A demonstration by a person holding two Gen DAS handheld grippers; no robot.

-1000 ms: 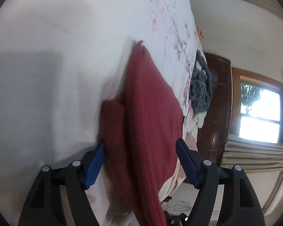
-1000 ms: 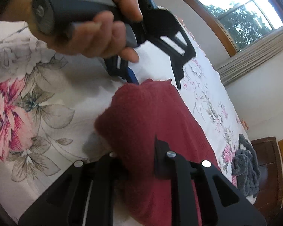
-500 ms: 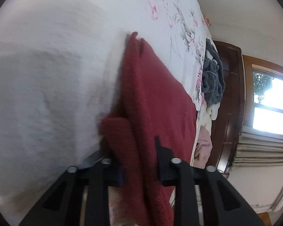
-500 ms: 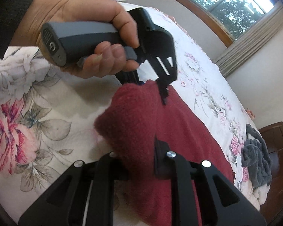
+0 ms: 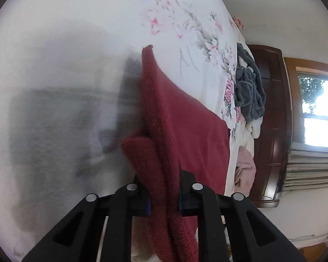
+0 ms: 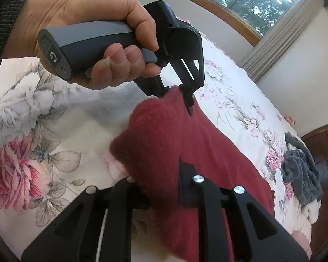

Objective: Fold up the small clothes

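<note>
Right wrist view: the red garment (image 6: 185, 139) stretches away along the bed (image 6: 236, 100) — both grippers pinch its near edge. The right gripper (image 6: 161, 190) clamps one corner, the left gripper (image 6: 177, 91) the other.

The only sign is a small pale curled mark, like a letter G or a power symbol, on the butt end of the grey handle (image 6: 54, 57) held in a hand (image 6: 87, 37); no words or numbers can be read.
</note>
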